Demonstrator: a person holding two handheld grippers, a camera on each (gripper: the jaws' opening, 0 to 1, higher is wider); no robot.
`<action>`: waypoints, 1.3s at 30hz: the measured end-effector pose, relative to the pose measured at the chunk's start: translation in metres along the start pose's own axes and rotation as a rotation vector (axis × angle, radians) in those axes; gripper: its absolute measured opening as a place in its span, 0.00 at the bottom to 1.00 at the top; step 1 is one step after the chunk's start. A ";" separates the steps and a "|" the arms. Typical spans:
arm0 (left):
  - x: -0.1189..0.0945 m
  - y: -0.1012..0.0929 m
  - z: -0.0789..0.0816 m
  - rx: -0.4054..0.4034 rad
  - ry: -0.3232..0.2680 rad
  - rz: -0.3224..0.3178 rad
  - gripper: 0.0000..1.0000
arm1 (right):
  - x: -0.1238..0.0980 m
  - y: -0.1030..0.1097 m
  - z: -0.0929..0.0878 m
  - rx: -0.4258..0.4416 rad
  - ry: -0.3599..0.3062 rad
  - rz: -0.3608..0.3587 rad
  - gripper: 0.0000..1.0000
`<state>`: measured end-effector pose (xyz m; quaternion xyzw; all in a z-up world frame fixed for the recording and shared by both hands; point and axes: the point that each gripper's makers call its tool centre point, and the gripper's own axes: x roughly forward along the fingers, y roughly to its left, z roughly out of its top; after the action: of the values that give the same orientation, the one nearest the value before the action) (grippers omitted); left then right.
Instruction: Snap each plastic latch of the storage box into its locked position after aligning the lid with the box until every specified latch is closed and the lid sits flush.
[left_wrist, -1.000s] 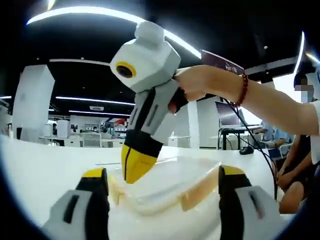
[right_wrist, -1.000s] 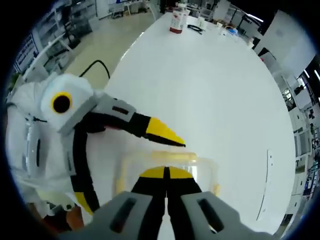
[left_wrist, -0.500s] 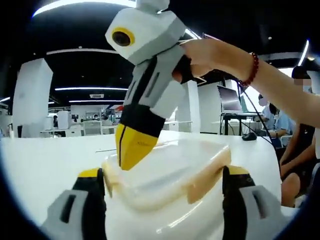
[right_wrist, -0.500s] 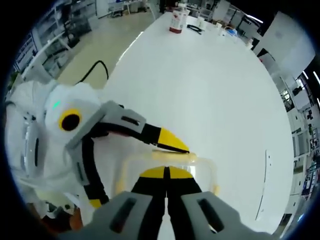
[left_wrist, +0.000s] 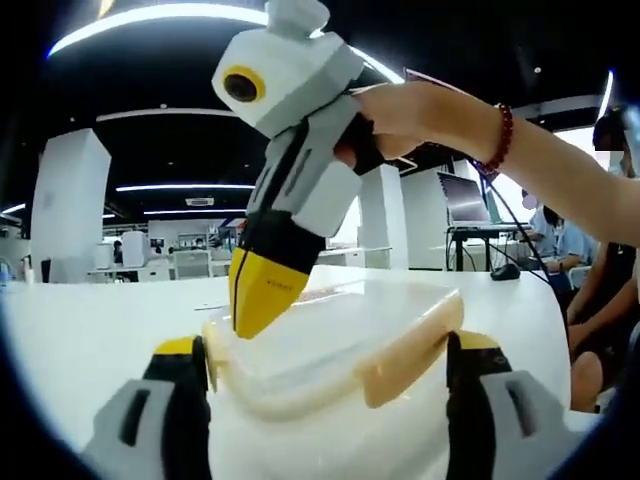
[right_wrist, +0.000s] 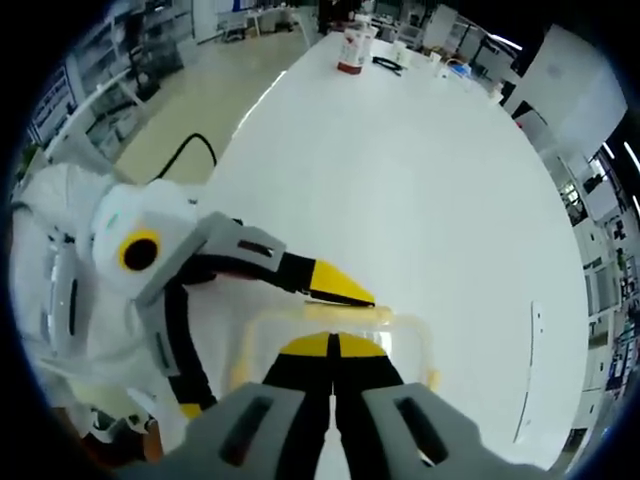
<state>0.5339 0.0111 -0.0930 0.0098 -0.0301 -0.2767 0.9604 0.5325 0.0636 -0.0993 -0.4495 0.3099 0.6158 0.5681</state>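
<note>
The storage box (left_wrist: 330, 400) is white with a clear lid (left_wrist: 340, 325) and cream latches (left_wrist: 405, 355). It stands on the white table (left_wrist: 90, 330), close in front of the left gripper view. My left gripper (left_wrist: 325, 350) is open, one jaw on each side of the box. The right gripper (left_wrist: 262, 295), held by a hand with a red bead bracelet, comes down from above, its yellow tip on the lid's left corner. In the right gripper view, my right gripper (right_wrist: 330, 345) is shut over the lid (right_wrist: 335, 320), and the left gripper's yellow fingertip (right_wrist: 340, 288) lies at the lid's far edge.
The white table (right_wrist: 430, 200) stretches far beyond the box. A red and white carton (right_wrist: 350, 48) and small items stand at its far end. A black cable (right_wrist: 190, 135) lies on the floor to the left. A seated person (left_wrist: 600, 300) is at the right.
The left gripper view has closed in on the box, which now looks larger and sits between the jaws. The right gripper's tip has stayed on the lid, and the gripper has stayed shut.
</note>
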 end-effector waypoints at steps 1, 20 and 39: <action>0.000 0.000 0.000 0.000 -0.002 0.001 1.00 | 0.000 0.000 0.000 0.001 0.001 -0.001 0.00; 0.003 0.001 -0.001 -0.012 -0.003 0.000 0.96 | 0.001 0.001 -0.002 0.022 0.016 -0.009 0.00; 0.014 0.007 -0.014 -0.029 0.003 -0.001 0.93 | 0.002 -0.004 -0.004 0.030 -0.021 -0.004 0.00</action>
<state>0.5499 0.0093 -0.1058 -0.0038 -0.0247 -0.2777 0.9604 0.5370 0.0612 -0.1023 -0.4350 0.3121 0.6147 0.5792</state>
